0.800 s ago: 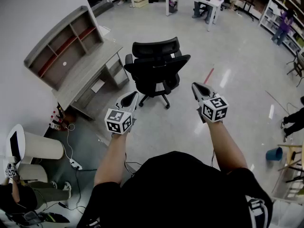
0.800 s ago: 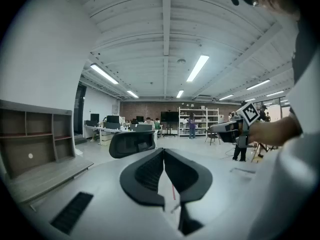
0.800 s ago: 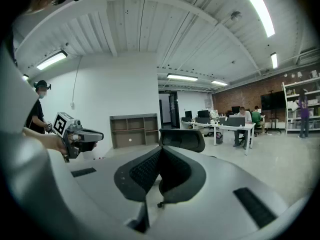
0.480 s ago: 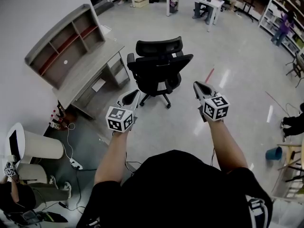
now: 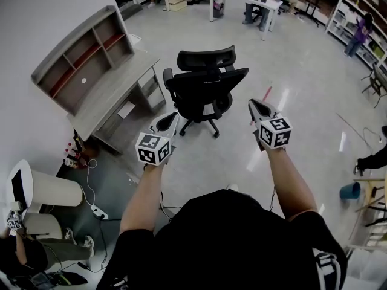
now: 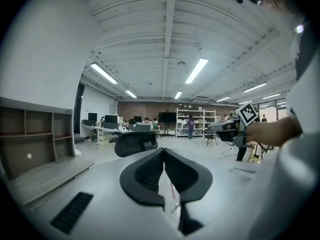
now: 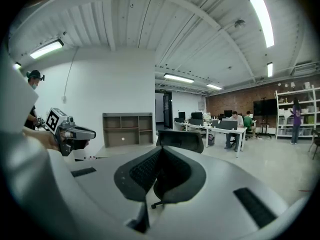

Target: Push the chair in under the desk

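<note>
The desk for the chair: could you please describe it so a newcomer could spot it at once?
Start at the white wall on the head view's left. Against it stands the grey wooden desk, beside the black office chair. Unlike the white tables farther off, it carries an open-cubby hutch.

In the head view the black high-backed office chair shows mainly backrest and headrest; its seat is hidden behind them, with a few castor legs sticking out below. The left gripper blocks all but the headrest in its own view; the right gripper leaves the back's top edge and one castor. The grey wooden worktop covers most of the space beneath it. Small red-topped items beside it are too small to tell.
</note>
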A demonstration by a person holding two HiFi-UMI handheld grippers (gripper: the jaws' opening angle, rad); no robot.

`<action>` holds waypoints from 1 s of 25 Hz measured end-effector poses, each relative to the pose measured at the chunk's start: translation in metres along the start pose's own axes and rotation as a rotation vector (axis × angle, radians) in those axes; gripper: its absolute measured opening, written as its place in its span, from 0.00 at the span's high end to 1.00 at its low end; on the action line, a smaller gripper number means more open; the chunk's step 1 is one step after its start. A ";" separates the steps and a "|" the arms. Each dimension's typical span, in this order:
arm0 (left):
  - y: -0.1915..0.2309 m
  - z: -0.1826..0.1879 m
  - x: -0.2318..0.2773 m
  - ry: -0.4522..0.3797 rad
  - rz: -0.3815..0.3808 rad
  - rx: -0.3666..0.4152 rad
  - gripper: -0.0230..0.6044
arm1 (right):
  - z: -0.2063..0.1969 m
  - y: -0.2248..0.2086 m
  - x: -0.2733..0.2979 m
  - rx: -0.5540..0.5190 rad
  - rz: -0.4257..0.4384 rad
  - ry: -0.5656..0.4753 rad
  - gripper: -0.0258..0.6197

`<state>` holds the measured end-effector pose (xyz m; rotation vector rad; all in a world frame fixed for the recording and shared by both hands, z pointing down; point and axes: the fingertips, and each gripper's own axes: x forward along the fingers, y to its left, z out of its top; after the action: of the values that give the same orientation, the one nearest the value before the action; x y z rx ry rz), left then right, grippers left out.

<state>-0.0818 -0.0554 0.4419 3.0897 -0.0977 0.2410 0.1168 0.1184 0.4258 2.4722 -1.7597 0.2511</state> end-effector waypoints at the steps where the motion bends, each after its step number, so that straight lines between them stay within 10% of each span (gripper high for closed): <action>1: 0.001 0.000 0.001 0.002 -0.002 0.003 0.94 | 0.000 -0.002 0.001 0.002 -0.004 0.002 0.96; 25: 0.061 0.008 0.153 0.049 0.064 -0.005 0.94 | -0.003 -0.130 0.129 0.044 0.056 0.033 0.96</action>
<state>0.0662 -0.1257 0.4599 3.0768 -0.1960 0.3180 0.2804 0.0415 0.4551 2.4353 -1.8319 0.3369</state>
